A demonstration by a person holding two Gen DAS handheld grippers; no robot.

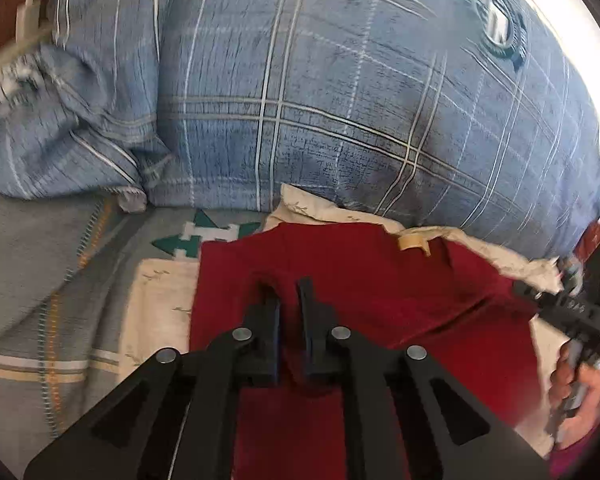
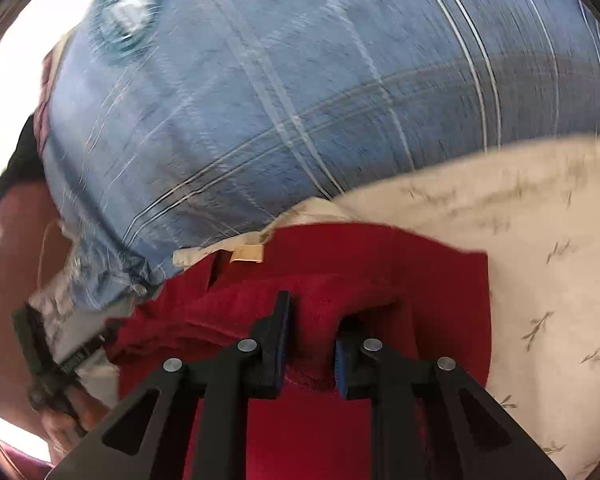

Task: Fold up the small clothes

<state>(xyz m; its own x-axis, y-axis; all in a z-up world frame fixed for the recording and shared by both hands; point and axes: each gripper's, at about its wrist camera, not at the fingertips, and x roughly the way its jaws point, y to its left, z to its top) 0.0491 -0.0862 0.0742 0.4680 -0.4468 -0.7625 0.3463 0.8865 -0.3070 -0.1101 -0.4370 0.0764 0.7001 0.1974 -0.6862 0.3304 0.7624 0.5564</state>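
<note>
A dark red garment (image 1: pixel 380 292) lies flat on a cream leaf-print cloth (image 1: pixel 156 304), with a tan label (image 1: pixel 412 243) at its far edge. My left gripper (image 1: pixel 287 286) sits over the garment's left part. Its jaws are nearly together and a fold of red cloth fills the narrow gap. In the right wrist view the red garment (image 2: pixel 380 264) bunches up between the pads of my right gripper (image 2: pixel 316 312) and drapes over the right finger. The label (image 2: pixel 247 254) shows beyond it.
A bulky blue plaid quilt (image 1: pixel 320 100) rises just behind the garment and fills the far side (image 2: pixel 300 100). A grey striped blanket (image 1: pixel 40 260) covers the bed at left. The person's hand (image 1: pixel 580 388) holds the other gripper at the right edge.
</note>
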